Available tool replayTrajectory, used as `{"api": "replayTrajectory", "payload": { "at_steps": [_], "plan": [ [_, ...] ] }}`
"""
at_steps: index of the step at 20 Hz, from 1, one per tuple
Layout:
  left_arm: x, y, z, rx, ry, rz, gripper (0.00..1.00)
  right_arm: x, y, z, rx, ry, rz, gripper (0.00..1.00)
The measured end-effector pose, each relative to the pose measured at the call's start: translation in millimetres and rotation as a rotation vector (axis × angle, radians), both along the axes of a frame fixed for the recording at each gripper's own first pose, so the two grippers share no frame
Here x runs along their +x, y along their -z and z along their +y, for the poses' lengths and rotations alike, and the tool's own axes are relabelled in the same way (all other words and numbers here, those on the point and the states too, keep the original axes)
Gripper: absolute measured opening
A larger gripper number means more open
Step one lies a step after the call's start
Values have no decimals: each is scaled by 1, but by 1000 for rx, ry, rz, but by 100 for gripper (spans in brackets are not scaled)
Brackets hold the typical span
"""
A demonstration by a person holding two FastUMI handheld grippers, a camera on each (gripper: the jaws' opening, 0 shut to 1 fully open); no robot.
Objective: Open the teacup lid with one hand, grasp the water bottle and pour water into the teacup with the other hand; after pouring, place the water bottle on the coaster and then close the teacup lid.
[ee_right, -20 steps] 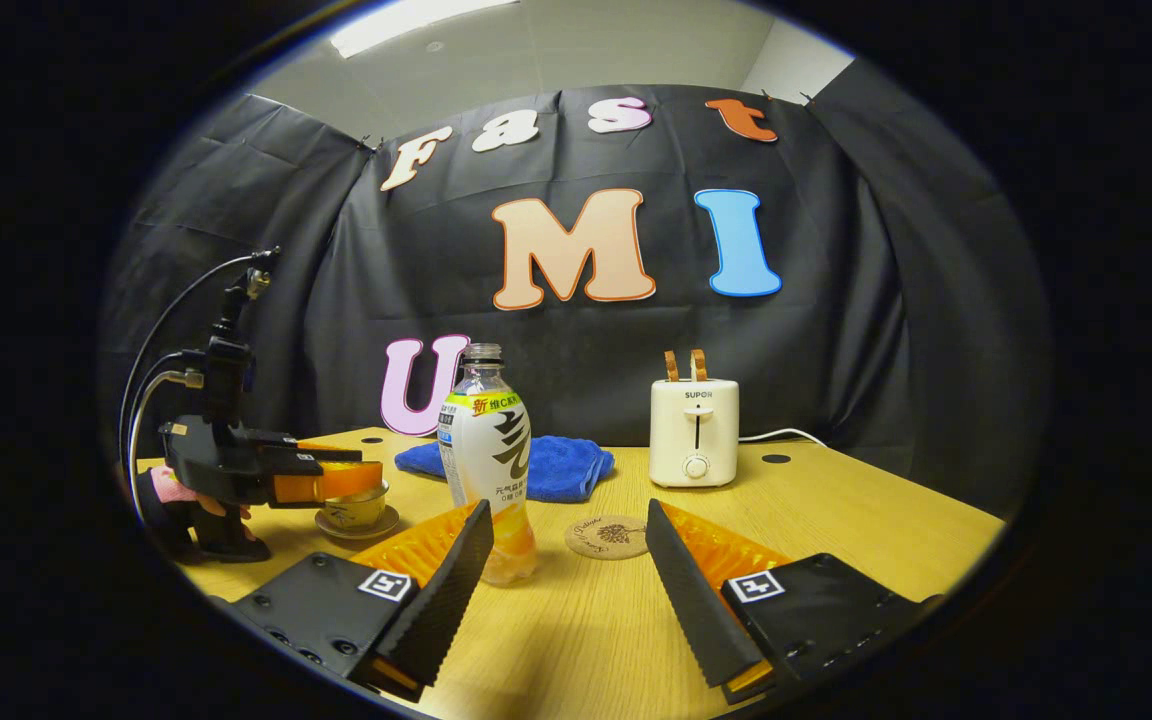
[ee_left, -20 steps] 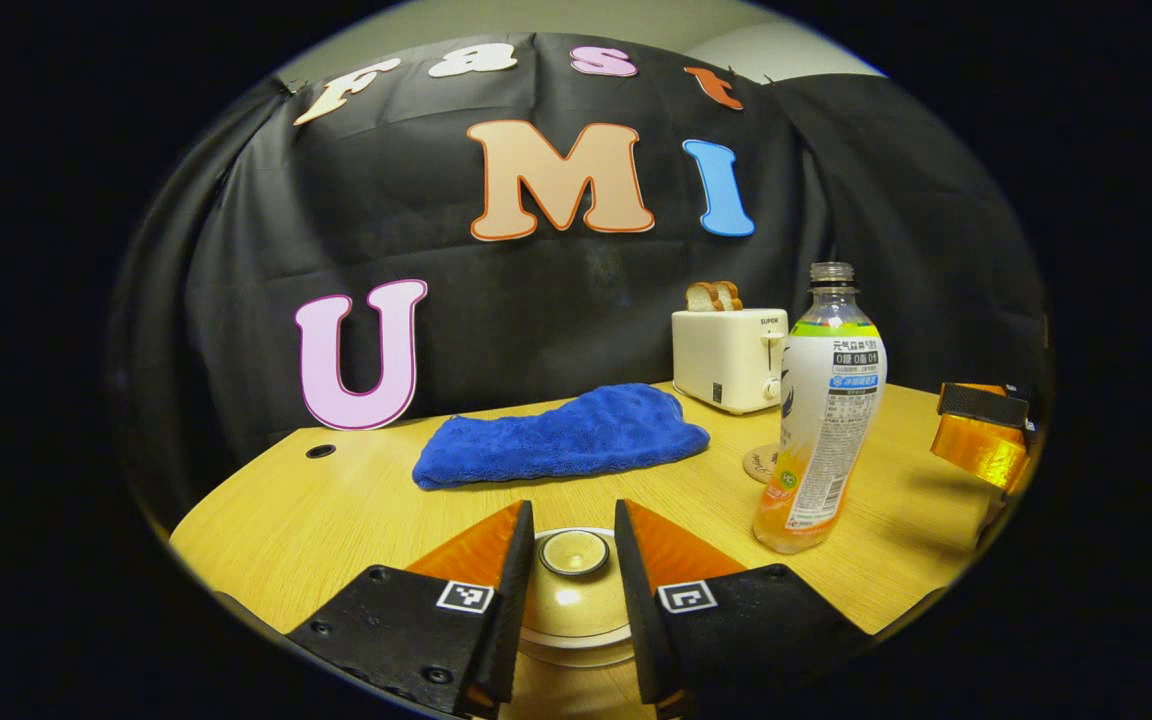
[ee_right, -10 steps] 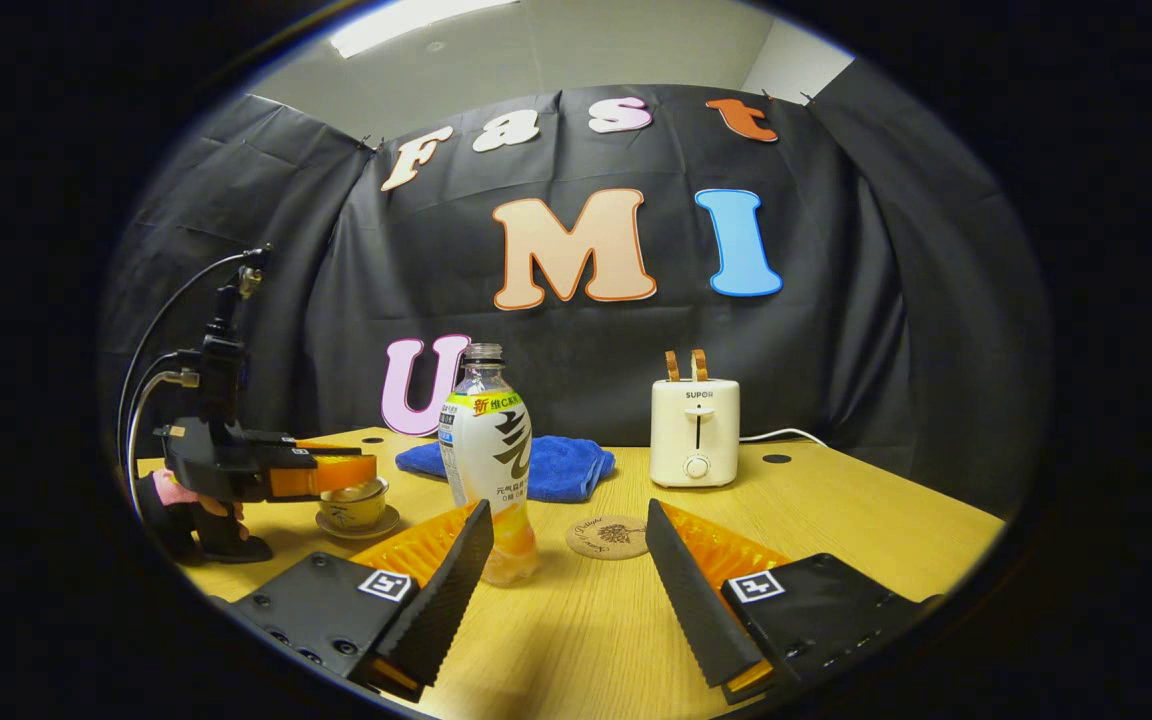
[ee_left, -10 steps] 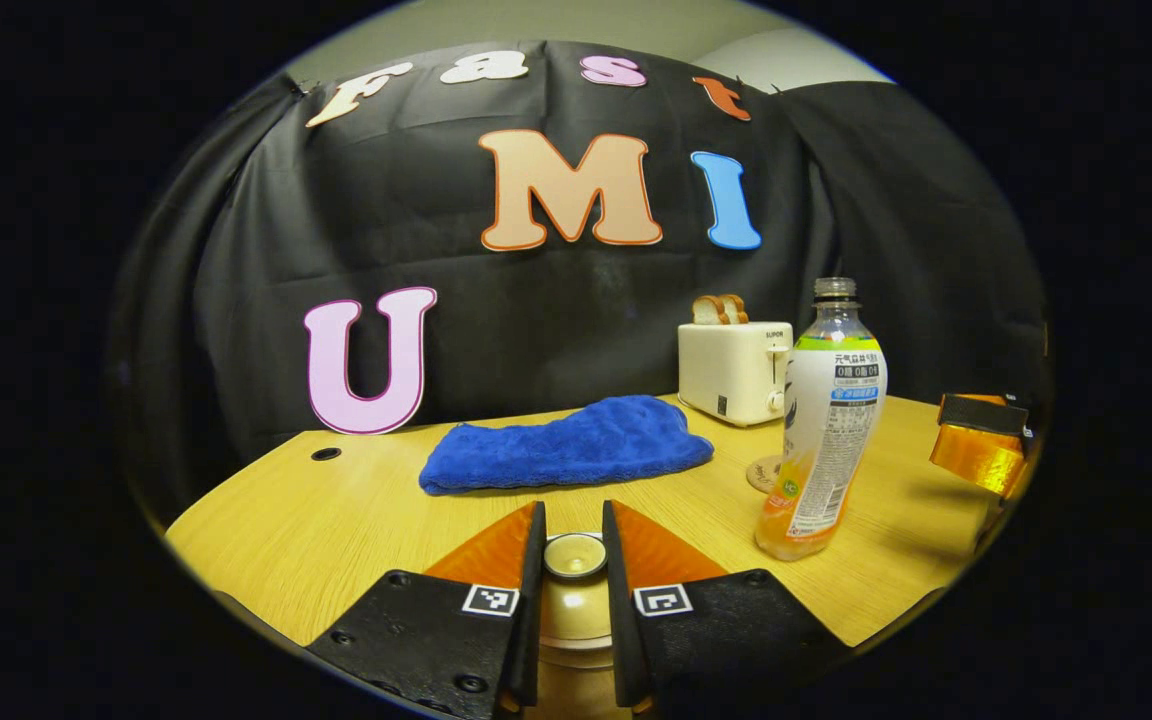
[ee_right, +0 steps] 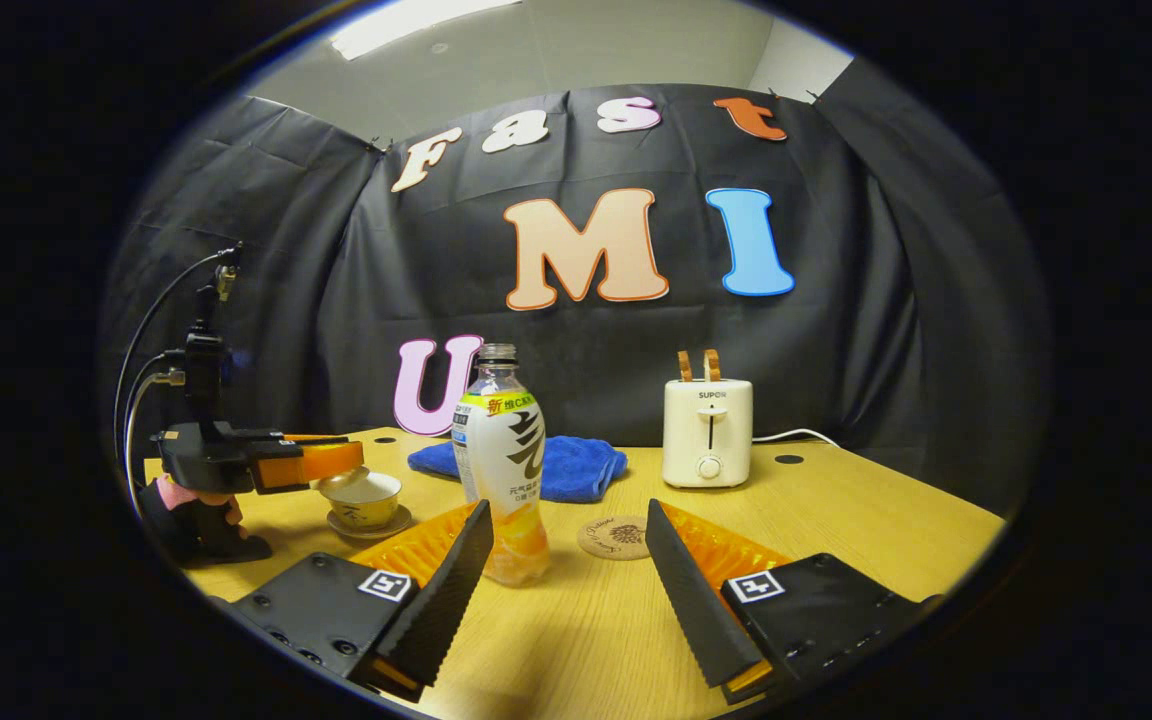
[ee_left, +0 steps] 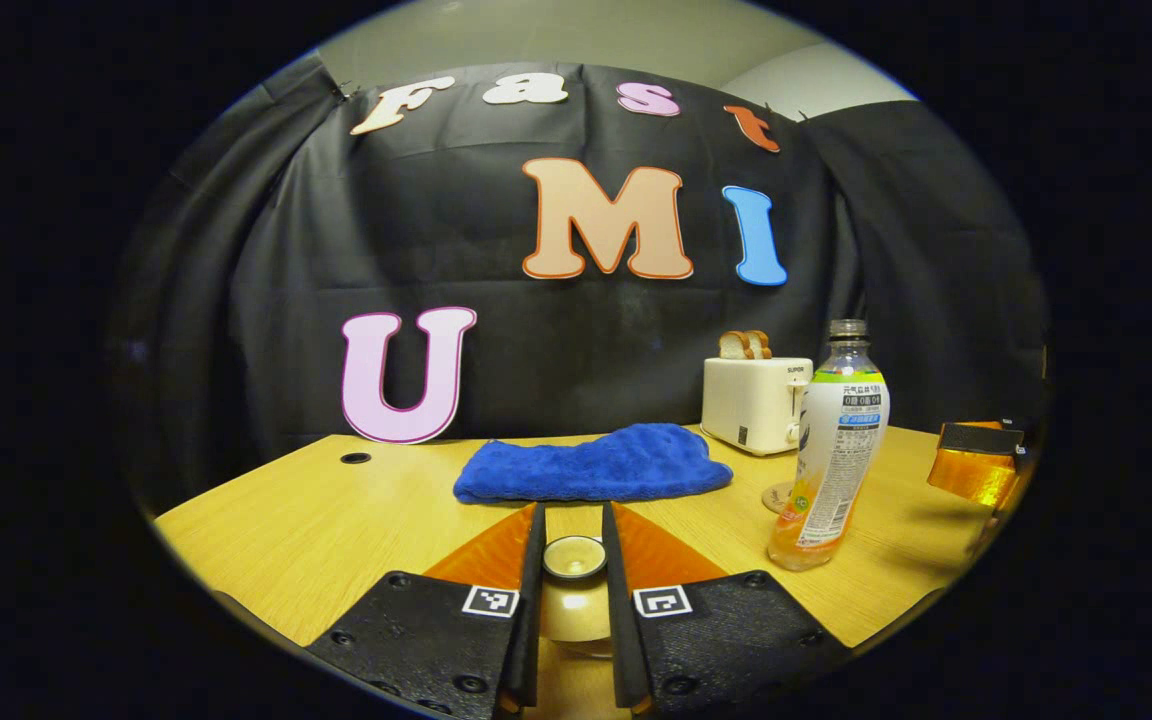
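Two grippers share the work: the left gripper [ee_left: 573,545] pinches the teacup lid [ee_left: 574,557] above the teacup [ee_right: 363,494], so the wide-open right gripper [ee_right: 566,540] can take the water bottle [ee_right: 505,460].

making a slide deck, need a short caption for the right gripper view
Open right claw faces the water bottle while the left claw holds the lid above the teacup.

Bare wooden tabletop [ee_right: 836,530] lies right of the round cork coaster [ee_right: 614,537]; the clear plastic water bottle [ee_right: 503,470] stands just beside its left.
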State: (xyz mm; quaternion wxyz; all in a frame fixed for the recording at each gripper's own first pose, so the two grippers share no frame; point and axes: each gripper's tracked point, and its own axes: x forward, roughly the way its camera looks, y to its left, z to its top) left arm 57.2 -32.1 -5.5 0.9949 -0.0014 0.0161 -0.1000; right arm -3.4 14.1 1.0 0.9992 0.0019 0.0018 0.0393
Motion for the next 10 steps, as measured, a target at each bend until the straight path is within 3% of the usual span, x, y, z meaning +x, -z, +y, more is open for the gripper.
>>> {"api": "replayTrajectory", "payload": {
  "at_steps": [2,4,6,7,8,9,10],
  "plan": [
    [-6,-1,9,0,-25,-9,27,1,1,11,2,-51,2,100],
    [-13,-5,16,-5,-37,-27,27,1,3,27,5,-134,9,94],
    [-18,-4,24,-1,-57,-28,27,2,4,41,8,-210,14,94],
    [-21,-4,28,-2,-66,-32,27,4,5,44,8,-222,15,98],
    [-24,-4,31,0,-72,-31,27,8,4,42,8,-212,18,94],
    [-26,-5,33,0,-80,-34,27,12,5,42,8,-202,21,100],
    [-28,-6,36,1,-86,-34,27,17,6,42,9,-191,23,100]
  ]
}}
